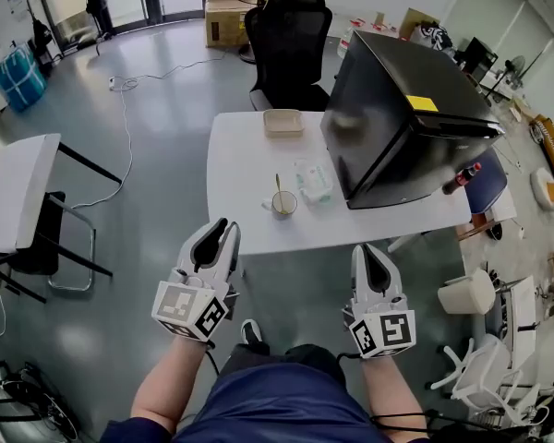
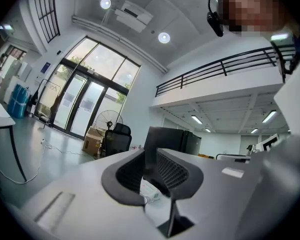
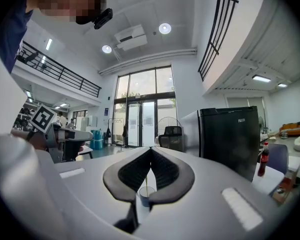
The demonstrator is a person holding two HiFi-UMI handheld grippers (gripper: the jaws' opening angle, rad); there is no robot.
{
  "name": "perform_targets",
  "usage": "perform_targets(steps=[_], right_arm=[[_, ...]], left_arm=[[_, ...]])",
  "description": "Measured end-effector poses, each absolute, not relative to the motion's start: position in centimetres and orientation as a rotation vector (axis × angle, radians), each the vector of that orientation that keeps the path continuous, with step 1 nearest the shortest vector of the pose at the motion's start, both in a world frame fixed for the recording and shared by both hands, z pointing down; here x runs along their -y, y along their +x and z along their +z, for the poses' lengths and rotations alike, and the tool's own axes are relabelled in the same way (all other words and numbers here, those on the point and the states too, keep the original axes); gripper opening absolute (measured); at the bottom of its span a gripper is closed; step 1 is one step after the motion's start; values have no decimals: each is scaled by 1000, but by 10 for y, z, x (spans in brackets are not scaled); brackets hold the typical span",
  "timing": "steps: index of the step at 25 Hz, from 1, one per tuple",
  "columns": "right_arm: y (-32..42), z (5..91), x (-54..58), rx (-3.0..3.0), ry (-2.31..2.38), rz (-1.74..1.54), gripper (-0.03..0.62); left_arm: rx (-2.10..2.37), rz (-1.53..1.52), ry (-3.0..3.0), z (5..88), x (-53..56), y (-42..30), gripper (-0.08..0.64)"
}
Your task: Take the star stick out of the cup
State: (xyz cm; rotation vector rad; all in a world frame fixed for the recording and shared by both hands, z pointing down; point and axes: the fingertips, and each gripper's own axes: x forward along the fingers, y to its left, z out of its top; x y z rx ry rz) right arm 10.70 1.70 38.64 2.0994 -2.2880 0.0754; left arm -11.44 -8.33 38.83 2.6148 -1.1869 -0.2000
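White tabletop [image 1: 245, 155] holds the cup [image 1: 283, 204] and its upright star stick [image 1: 278, 186] near the six-o'clock edge, so the right gripper [image 1: 365, 248], closed and empty, sights it while the left gripper [image 1: 229, 226] hangs slightly parted.

Hard, smooth surfaces, mostly matt

The table [image 1: 245, 169] is smooth matt white. The fridge [image 1: 397, 109] is glossy black with pale reflections, and the floor [image 1: 157, 183] is polished grey with a sheen. The cup [image 1: 283, 204] looks like paper, the stick [image 1: 278, 187] pale and matt, the packet [image 1: 314, 181] crinkly plastic. The left gripper [image 1: 229, 225] and right gripper [image 1: 367, 250] have matt white plastic shells and black ribbed pads [image 3: 165, 171].
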Motion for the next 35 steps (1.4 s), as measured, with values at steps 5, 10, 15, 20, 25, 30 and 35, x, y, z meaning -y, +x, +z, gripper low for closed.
perform_targets(steps=[5, 10, 15, 20, 25, 30, 35], right_arm=[[108, 391, 8, 2261, 2106, 100, 6], [113, 406, 35, 2295, 2084, 136, 7], [118, 419, 63, 2373, 1986, 191, 8], [141, 426, 94, 2461, 1902, 233, 8], [163, 438, 117, 2539, 1805, 293, 8], [171, 449, 124, 2586, 1708, 357, 6], [177, 451, 121, 2559, 1745, 383, 7]], left_arm=[[1168, -183, 2624, 394, 108, -110, 74], [1142, -130, 2605, 413, 129, -96, 74], [1101, -55, 2545, 438, 145, -71, 75], [1178, -1, 2486, 453, 168, -47, 75], [1151, 42, 2379, 480, 182, -16, 75], [1138, 117, 2290, 511, 190, 4, 75], [1103, 247, 2242, 557, 206, 14, 75]])
